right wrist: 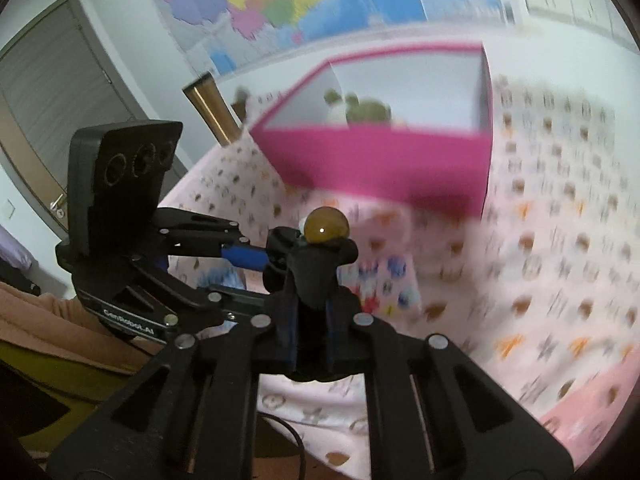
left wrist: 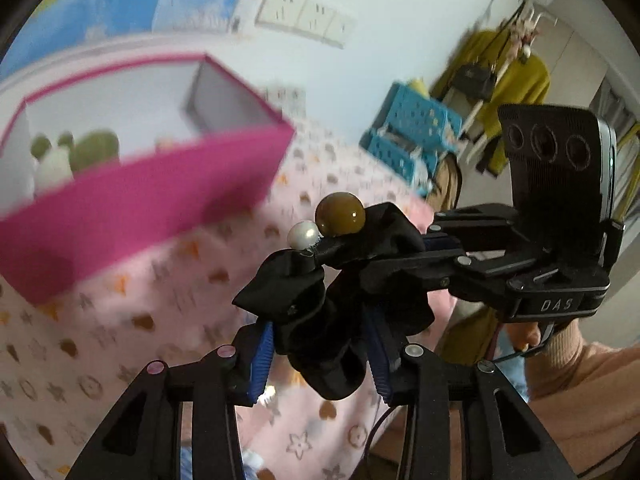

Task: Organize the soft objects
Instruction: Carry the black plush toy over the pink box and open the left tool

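A black fabric hair tie [left wrist: 320,344] with an amber bead [left wrist: 340,214] and a small pearl bead [left wrist: 304,235] hangs above the pink patterned bedsheet [left wrist: 120,320]. My left gripper [left wrist: 320,320] is shut on its lower folds, blue pads against the cloth. My right gripper [left wrist: 400,256] reaches in from the right and is shut on the upper fold. In the right wrist view, the right gripper [right wrist: 312,300] pinches the hair tie [right wrist: 316,276] under the amber bead [right wrist: 325,226], and the left gripper [right wrist: 272,256] comes from the left. Behind stands an open pink box [left wrist: 140,208] [right wrist: 380,160] holding green plush toys [left wrist: 96,150] [right wrist: 368,110].
Blue perforated crates [left wrist: 412,128] and a yellow garment on a rack [left wrist: 516,80] stand beyond the bed. Wall sockets [left wrist: 304,14] and a map [right wrist: 280,0] are on the wall, a door [right wrist: 48,92] at left. A person's peach sleeve [left wrist: 580,380] is behind the right gripper.
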